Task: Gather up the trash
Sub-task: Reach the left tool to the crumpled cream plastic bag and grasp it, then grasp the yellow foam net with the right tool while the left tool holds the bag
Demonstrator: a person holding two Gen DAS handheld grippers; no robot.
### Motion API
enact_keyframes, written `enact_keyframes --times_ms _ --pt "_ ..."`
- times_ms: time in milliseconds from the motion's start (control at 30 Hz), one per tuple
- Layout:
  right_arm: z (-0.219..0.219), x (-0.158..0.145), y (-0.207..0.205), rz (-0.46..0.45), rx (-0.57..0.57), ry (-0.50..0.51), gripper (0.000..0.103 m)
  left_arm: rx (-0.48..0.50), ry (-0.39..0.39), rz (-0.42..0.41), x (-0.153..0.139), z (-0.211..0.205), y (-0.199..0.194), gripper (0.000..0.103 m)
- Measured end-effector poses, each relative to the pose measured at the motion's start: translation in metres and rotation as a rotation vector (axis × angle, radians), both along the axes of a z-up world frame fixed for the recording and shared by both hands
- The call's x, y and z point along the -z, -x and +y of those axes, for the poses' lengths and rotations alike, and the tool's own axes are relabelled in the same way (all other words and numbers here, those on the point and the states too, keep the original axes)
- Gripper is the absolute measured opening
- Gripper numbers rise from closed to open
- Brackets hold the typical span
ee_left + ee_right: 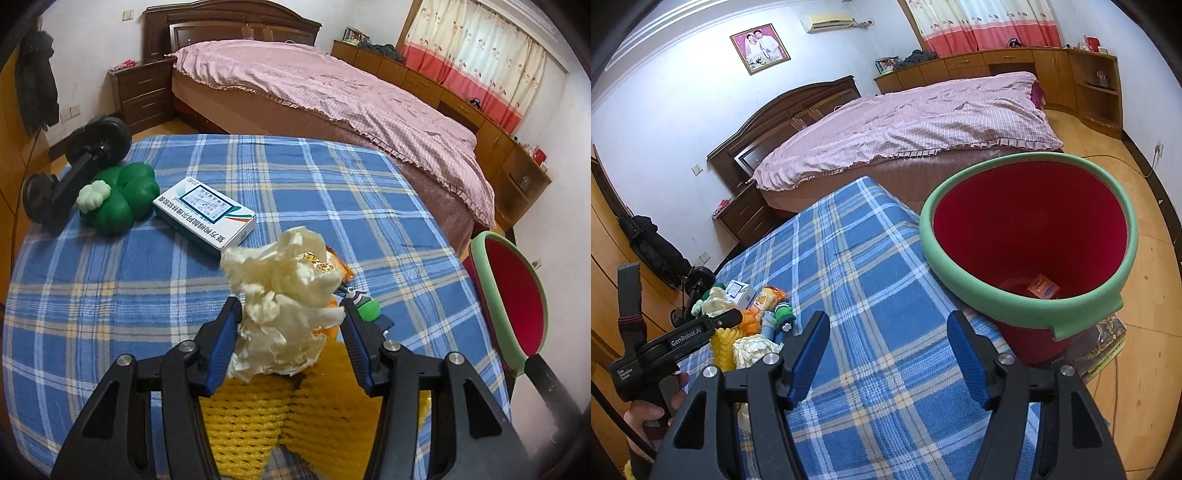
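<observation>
A crumpled cream paper wad (284,295) sits between the fingers of my left gripper (291,314), above a yellow foam net (266,417) on the blue plaid table (110,295). The jaws stand wide on either side of the wad and look to touch it; I cannot tell if they press it. My right gripper (888,332) is open and empty over the plaid cloth (871,280). A red bin with a green rim (1030,240) stands just right of it, a small orange packet (1043,290) inside. The left gripper body (683,338) and trash pile show at left.
On the table: a white medicine box (205,214), a green clover toy (122,199), a black dumbbell (74,166), an orange snack wrapper (332,266) and a small green toy (367,308). The bin also shows at the table's right edge (513,295). A pink-covered bed (332,92) lies behind.
</observation>
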State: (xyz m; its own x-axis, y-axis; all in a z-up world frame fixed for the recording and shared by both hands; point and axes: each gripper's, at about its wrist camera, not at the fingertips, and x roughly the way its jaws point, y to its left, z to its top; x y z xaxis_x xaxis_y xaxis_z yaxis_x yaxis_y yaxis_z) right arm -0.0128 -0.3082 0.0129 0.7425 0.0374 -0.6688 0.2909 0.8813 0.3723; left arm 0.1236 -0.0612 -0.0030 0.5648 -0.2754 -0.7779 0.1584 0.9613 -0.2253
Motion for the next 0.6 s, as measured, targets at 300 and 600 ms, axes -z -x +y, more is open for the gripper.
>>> enact_keyframes --times_ms 300,600 --pt "0.009 -0.001 -0.004 -0.003 -0.033 -0.002 0.069 0.015 0.051 -0.061 -0.018 0.014 0.013 0.03" --pt "0.039 -0.018 -0.014 -0.043 -0.123 0.022 0.069 -0.031 0.042 -0.126 -0.047 0.047 0.028 0.03"
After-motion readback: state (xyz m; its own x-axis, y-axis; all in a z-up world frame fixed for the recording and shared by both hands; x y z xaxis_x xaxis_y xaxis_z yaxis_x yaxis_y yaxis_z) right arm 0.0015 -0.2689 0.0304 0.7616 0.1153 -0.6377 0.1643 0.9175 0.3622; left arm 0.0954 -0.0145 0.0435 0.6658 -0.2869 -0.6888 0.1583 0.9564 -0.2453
